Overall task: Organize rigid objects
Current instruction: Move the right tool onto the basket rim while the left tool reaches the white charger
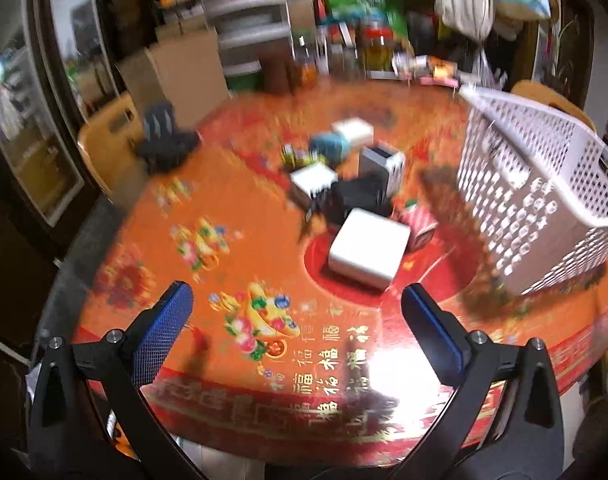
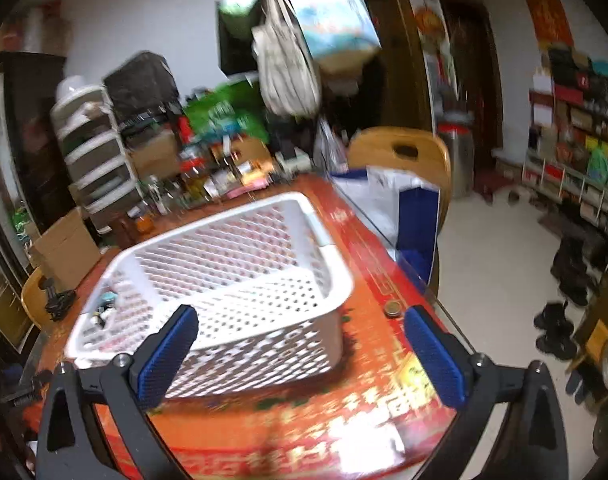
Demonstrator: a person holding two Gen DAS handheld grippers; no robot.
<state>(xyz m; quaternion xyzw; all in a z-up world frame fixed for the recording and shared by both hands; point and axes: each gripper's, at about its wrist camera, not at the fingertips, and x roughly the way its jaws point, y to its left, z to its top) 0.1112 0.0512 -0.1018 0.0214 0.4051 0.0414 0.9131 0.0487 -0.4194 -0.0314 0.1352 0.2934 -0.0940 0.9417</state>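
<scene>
Although both views are smeared with blur, the stage of the job reads fairly plainly: it looks barely begun. Nearest the left camera, the left tongs [image 1: 296, 312] stand wide with nothing between the blue pads, over the printed red-and-orange cover of the bench [image 1: 144, 248]. Just past them lies the large white box [image 1: 369, 248], flat on the red circle at the bench's middle and apart from the tongs. Beyond it sits the rest of the pile, close together: a small red-patterned box [image 1: 419, 220] touching or nearly touching the white one, a black item [image 1: 357, 196], a grey box [image 1: 383, 162], two smaller white boxes [image 1: 313, 180], a teal object [image 1: 329, 146] and a small yellow-and-green one [image 1: 298, 156]. All of these are loose on the bench, beside the white basket [image 1: 543, 184] and not in it.

In the right view, the right tongs [image 2: 300, 334] are also spread wide and empty, aimed at the near wall of the basket [image 2: 264, 312]. What shows of the basket's interior looks bare; the mesh and blur hide its near corner, so I cannot rule out something small there. By this judgement every object remains to be carried over, and the large white box is the likeliest first pick.
</scene>
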